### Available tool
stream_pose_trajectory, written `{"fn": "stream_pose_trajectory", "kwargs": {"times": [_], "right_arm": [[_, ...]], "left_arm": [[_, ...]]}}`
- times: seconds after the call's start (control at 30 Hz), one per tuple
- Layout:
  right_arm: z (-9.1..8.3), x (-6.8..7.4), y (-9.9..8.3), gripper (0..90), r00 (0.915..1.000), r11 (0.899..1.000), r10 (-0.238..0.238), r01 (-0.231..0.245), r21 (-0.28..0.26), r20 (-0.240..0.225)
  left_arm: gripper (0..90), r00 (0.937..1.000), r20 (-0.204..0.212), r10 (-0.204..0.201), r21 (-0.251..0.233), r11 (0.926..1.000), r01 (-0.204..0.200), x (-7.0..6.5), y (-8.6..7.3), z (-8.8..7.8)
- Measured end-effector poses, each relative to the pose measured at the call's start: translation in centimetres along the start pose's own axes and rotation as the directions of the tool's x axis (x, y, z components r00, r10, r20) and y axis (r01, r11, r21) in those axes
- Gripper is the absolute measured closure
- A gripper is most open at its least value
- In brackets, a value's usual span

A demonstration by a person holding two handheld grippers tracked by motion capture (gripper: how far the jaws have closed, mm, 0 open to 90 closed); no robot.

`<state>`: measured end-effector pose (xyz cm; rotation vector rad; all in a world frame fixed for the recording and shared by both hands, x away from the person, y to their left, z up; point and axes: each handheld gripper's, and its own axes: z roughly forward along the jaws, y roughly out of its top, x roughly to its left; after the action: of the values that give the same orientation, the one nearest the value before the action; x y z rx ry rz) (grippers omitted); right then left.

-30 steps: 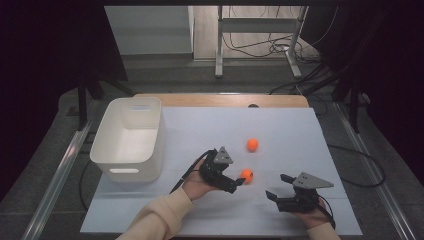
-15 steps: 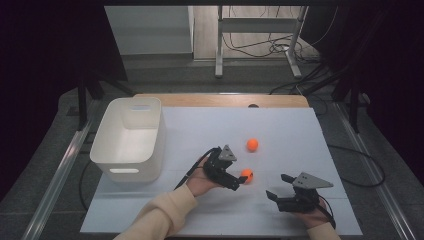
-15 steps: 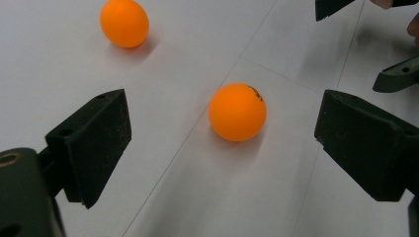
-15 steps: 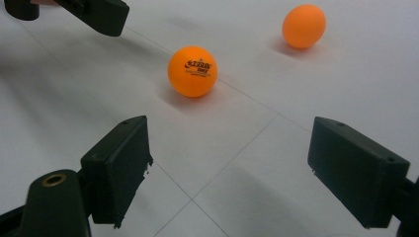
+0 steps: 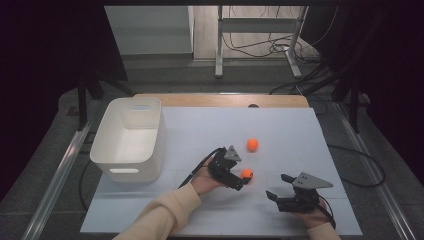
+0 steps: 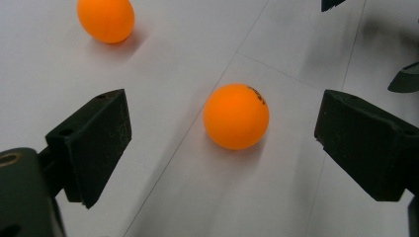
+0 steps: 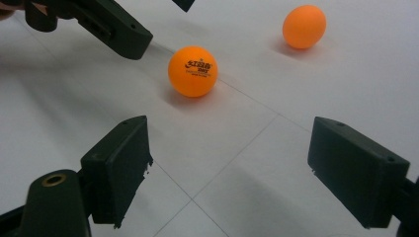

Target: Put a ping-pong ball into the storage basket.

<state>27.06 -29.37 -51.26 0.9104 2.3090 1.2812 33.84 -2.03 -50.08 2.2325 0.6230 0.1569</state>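
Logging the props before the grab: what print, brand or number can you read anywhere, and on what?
Nearer orange ball: a dark logo that seems to read "STAR", with a smaller line under it too blurred to read.
Same ball in the left gripper view: dark print at its upper edge, unreadable.
Farther orange ball: no print visible.
White bin: no label visible.

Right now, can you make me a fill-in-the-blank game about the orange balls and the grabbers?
1. There are ____ orange balls on the table.
2. The left gripper has its jaws ____ around the near ball.
3. The white bin holds ____ balls.
4. The far ball lies between the grippers and the table's ____ edge.

Missing words: two; open; no; far
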Motion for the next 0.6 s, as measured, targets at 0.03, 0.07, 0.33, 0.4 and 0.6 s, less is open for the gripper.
{"fn": "stream_pose_trajectory", "kwargs": {"times": [0.03,0.07,0.33,0.4,0.6], "right_arm": [[0.0,0.0,0.0,16.9,1.0000,1.000,0.001,-0.001,-0.003,-0.002],[0.0,0.0,0.0,16.9,1.0000,1.000,0.001,-0.001,-0.005,-0.001],[0.0,0.0,0.0,16.9,1.0000,1.000,0.001,-0.001,-0.004,-0.002],[0.0,0.0,0.0,16.8,1.0000,1.000,-0.001,0.001,-0.004,-0.003],[0.0,0.0,0.0,16.8,1.0000,1.000,0.000,0.000,-0.005,-0.002]], "left_arm": [[8.4,1.0000,0.000,0.001,0.000,1.0000,-0.001,0.0,0.0,0.1],[8.4,1.0000,0.001,0.002,0.002,1.0000,-0.002,-0.1,0.0,0.2],[8.5,0.9997,0.017,0.016,0.023,0.9996,-0.017,-0.1,0.1,0.9],[8.6,0.9993,0.028,0.026,0.034,0.9990,-0.027,0.0,0.2,1.1],[8.9,0.9978,0.042,0.051,0.065,0.9964,-0.053,0.1,0.2,1.9]]}}
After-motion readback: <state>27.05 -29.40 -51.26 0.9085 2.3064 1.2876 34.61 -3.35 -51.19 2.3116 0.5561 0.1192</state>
